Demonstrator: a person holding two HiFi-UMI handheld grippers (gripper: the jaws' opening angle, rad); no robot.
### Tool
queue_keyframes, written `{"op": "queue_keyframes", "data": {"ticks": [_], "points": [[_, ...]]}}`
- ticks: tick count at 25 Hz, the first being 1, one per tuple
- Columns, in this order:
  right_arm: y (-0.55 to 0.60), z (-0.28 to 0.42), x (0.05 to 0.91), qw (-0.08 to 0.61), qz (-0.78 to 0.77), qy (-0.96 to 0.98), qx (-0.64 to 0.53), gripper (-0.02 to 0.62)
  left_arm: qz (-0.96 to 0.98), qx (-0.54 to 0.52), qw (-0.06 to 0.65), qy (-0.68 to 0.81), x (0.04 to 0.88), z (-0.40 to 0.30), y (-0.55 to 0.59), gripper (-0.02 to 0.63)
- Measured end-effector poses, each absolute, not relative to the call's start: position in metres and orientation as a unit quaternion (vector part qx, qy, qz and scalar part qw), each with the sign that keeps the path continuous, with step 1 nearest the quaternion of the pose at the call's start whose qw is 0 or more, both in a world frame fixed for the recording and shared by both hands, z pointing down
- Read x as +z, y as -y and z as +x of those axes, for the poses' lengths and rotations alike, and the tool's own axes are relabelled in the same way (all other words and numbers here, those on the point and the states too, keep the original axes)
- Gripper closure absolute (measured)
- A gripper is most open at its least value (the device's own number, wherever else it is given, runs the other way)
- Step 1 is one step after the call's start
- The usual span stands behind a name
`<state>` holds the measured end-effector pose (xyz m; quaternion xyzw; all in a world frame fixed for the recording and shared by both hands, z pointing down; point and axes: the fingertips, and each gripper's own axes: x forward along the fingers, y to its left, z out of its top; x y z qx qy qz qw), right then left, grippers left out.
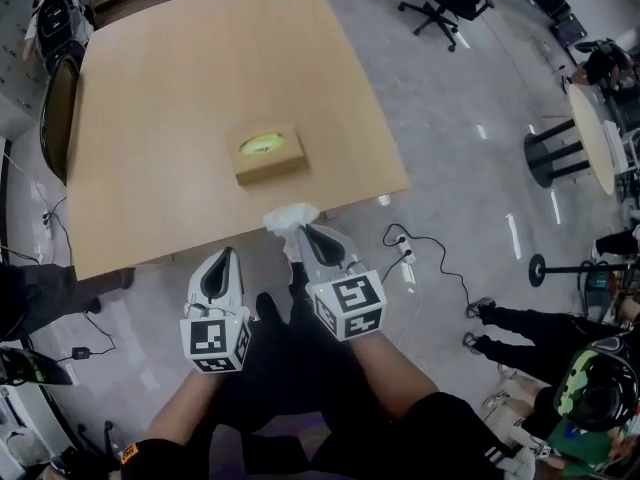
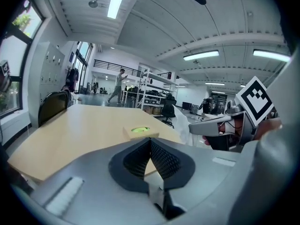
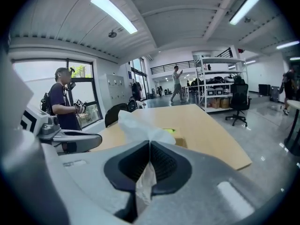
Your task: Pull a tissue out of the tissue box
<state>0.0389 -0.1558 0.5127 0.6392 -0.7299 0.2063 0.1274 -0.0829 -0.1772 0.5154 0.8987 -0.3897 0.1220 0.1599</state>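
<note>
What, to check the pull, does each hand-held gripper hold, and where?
Right hand-held gripper pinches the tissue partway along, one end fanning past the jaws. Left hand-held gripper: nothing.

I've got the head view looking steeply down from high over the table (image 1: 200, 78), tissue box (image 1: 266, 154), left gripper (image 1: 228, 256) and right gripper (image 1: 306, 232), and each gripper view sits low, close behind its own jaws, facing across that same table and box.
</note>
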Motion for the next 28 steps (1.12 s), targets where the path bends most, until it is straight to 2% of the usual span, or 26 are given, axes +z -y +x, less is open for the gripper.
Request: {"op": "queue_keyframes", "data": {"ticks": [16, 22, 28], "points": [[-0.013, 0.123, 0.498, 0.115, 0.683, 0.693, 0.199, 0.594, 0.927, 0.107, 0.131, 0.334, 0.5, 0.003, 0.046, 0.588], [-0.065, 0.158, 0.481, 0.096, 0.66, 0.724, 0.174, 0.594, 0.914, 0.088, 0.128, 0.374, 0.487, 0.039, -0.022, 0.588], [-0.096, 0.167, 0.479, 0.085, 0.621, 0.762, 0.165, 0.594, 0.89, 0.09, 0.114, 0.431, 0.478, 0.039, -0.074, 0.588]]}}
